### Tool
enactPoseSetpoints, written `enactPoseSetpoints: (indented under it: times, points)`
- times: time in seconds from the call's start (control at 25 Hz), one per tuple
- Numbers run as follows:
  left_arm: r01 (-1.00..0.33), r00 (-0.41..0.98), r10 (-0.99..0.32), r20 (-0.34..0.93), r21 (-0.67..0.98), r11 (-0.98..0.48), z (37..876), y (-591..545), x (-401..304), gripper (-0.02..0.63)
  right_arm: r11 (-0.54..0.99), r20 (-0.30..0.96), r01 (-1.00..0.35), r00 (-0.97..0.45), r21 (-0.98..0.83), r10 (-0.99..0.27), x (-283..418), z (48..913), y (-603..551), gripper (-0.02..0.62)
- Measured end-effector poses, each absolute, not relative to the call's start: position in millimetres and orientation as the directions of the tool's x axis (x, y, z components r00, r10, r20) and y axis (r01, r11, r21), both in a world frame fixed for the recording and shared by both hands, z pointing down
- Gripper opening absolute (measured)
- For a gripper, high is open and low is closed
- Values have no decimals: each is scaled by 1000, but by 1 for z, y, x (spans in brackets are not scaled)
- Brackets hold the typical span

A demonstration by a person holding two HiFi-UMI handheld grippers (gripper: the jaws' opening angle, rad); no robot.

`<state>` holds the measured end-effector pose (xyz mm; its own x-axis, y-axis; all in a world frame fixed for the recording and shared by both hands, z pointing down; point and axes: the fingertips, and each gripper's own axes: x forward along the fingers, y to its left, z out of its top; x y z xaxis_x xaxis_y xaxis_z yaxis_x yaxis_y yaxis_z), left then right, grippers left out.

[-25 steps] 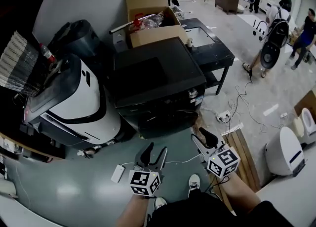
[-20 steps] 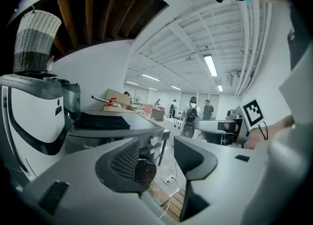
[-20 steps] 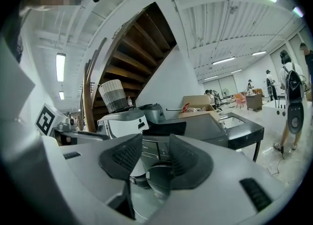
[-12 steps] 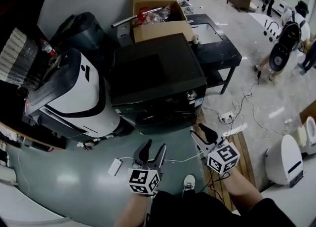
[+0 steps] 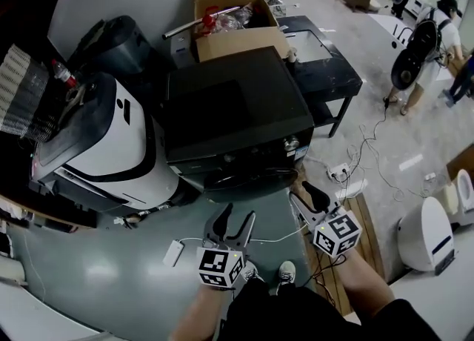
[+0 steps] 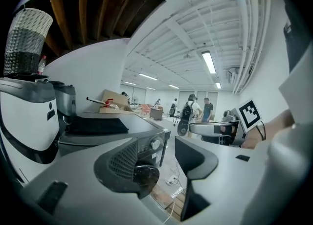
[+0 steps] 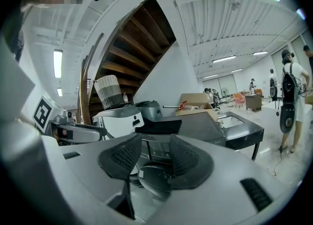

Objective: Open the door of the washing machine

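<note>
Washing machine (image 5: 237, 106), black and front-loading, stands on the floor between a white appliance (image 5: 111, 139) and a low black surface (image 5: 329, 73). Its round door (image 5: 244, 176) sits in the front face, towards the person, and looks shut (the glass shows dark in both tool views).

Left tool (image 5: 238, 215) is held out in front of the door and apart from it. Its jaws are wide and have just been opening. Nothing is gripped; only the door shows through the gap, further off.

Right tool (image 5: 305, 195) hovers just beside the left one, nearer the machine's right front corner. Its jaws are likewise wide, have just been opening, and are empty, clear of the machine.

An open cardboard box (image 5: 229, 28) full of clutter stands behind the machine. A white adapter (image 5: 175, 253) on a thin cable lies on the floor near the left tool. People (image 5: 422, 35) stand far off in the room.
</note>
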<state>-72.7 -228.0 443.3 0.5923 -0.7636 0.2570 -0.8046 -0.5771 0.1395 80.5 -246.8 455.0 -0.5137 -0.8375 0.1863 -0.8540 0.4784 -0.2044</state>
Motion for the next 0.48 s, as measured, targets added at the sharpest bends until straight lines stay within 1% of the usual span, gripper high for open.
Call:
enactPoseSetpoints:
  times: [0.48]
  points:
    - [-741, 670, -701, 245, 167, -650, 461, -273, -121, 250, 371, 240, -917, -396, -143, -886, 44, 473, -269, 184]
